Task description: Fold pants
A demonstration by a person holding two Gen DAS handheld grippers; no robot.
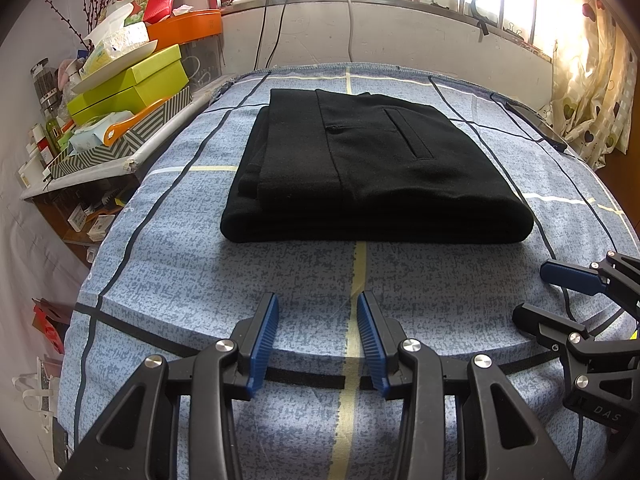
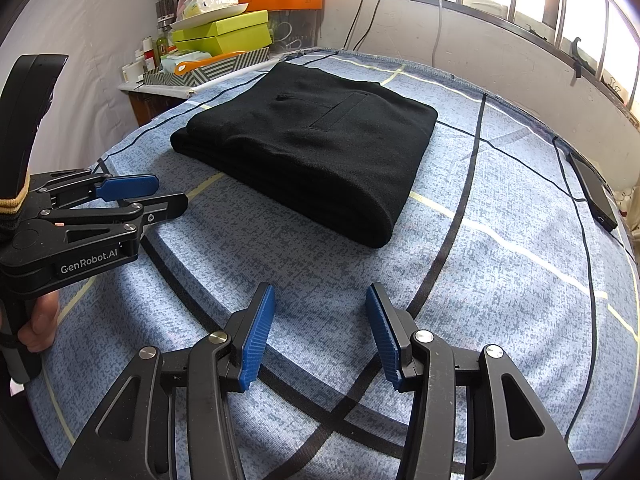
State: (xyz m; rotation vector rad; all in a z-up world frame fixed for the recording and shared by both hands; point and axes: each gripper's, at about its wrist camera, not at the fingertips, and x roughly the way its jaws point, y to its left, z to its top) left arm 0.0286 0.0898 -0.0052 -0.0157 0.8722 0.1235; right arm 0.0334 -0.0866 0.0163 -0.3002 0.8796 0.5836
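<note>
Black pants (image 1: 372, 168) lie folded into a thick rectangle on the blue checked bedsheet (image 1: 240, 272), a back pocket facing up. In the right wrist view the same pants (image 2: 316, 148) sit ahead and slightly left. My left gripper (image 1: 318, 304) hovers over the sheet short of the fold's near edge, open, with nothing between its blue pads. My right gripper (image 2: 320, 294) is likewise open and empty, nearer than the pants. Each gripper shows in the other's view: the right gripper (image 1: 532, 292) at the right edge, the left gripper (image 2: 170, 194) at the left, held by a hand (image 2: 40, 328).
A cluttered side table (image 1: 100, 120) with green boxes, tissues and an orange tray stands left of the bed. A dark phone (image 2: 592, 192) with a cable lies near the bed's right edge. A wall with window bars and a curtain (image 1: 592, 80) runs behind.
</note>
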